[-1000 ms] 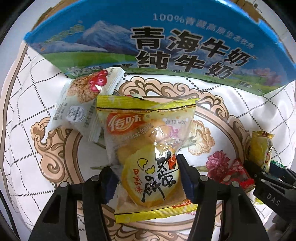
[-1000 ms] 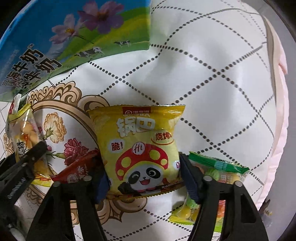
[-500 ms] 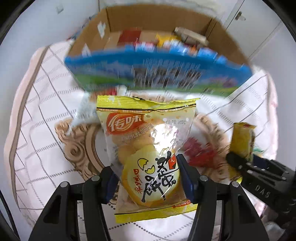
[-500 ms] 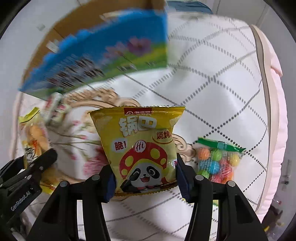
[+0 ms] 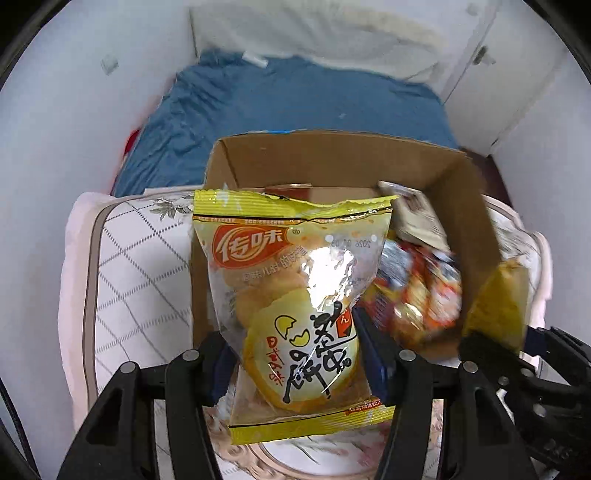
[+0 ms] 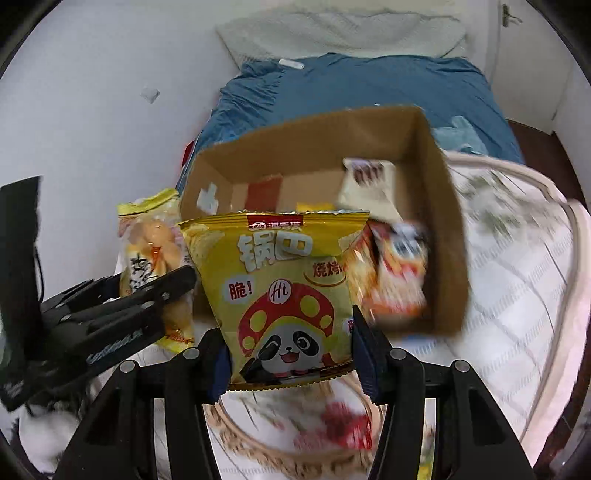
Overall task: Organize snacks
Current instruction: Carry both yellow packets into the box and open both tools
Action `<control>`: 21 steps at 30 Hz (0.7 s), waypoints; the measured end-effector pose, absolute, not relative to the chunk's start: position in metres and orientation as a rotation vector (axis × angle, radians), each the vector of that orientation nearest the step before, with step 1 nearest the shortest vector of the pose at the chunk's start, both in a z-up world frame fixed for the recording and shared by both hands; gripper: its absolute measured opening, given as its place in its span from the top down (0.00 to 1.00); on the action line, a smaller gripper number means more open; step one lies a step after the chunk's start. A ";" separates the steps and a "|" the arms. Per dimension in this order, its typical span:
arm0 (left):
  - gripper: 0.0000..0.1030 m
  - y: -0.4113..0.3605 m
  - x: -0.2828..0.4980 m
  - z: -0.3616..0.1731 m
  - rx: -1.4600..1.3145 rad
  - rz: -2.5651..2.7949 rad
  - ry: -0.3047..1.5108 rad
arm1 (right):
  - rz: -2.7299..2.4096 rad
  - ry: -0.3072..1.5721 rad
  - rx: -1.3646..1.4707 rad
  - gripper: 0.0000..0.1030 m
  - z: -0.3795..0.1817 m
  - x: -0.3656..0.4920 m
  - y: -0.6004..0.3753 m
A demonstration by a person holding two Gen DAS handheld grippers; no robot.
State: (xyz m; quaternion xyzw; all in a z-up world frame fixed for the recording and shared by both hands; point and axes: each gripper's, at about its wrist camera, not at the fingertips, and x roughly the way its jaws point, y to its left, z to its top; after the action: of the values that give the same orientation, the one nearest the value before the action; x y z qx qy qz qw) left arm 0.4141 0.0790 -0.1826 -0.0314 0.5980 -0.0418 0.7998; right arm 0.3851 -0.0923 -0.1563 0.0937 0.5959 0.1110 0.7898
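My left gripper is shut on a clear-and-yellow egg cracker packet, held upright in front of the open cardboard box. My right gripper is shut on a yellow panda snack bag, also raised before the box. The box holds several snack packets, among them red-orange ones and a beige one. In the right wrist view the left gripper shows at left with its cracker packet. In the left wrist view the right gripper's fingers and yellow bag show at right.
The box stands on a white quilted cushion with a floral pattern. Behind it lies a blue bedspread with a white pillow. White walls stand at the left; a white cabinet door is at the right.
Both grippers have lifted with their packets, from low over the cushion to above the box's near wall. The box's inside has come into view; the loose snacks on the cushion have dropped out of sight.
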 end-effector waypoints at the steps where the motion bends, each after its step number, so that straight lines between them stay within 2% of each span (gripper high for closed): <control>1: 0.46 0.086 0.433 -0.191 -0.077 -0.081 1.318 | 0.236 1.295 0.190 0.44 -0.159 0.399 -0.090; 6: 0.46 0.096 0.481 -0.220 -0.046 -0.039 1.421 | 0.212 1.377 0.177 0.44 -0.197 0.471 -0.072; 15: 0.45 0.092 0.519 -0.260 0.005 -0.012 1.516 | 0.206 1.445 0.110 0.44 -0.253 0.537 -0.054; 17: 0.43 0.092 0.522 -0.266 0.000 -0.010 1.530 | 0.205 1.470 0.097 0.42 -0.266 0.550 -0.052; 18: 0.39 0.091 0.523 -0.267 0.000 -0.007 1.534 | 0.195 1.476 0.077 0.30 -0.269 0.554 -0.051; 19: 0.32 0.091 0.524 -0.270 0.000 -0.001 1.539 | 0.193 1.473 0.067 0.11 -0.270 0.556 -0.051; 20: 0.25 0.090 0.524 -0.270 -0.013 -0.008 1.541 | 0.191 1.465 0.057 0.07 -0.269 0.558 -0.051; 21: 0.22 0.089 0.524 -0.270 -0.021 -0.013 1.539 | 0.186 1.465 0.050 0.07 -0.270 0.559 -0.053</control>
State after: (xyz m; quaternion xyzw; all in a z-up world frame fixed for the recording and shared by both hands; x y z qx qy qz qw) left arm 0.5240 0.0893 -0.2703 -0.0094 0.6958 -0.0060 0.7182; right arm 0.5594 -0.0529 -0.2704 0.0229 0.6675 0.0849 0.7394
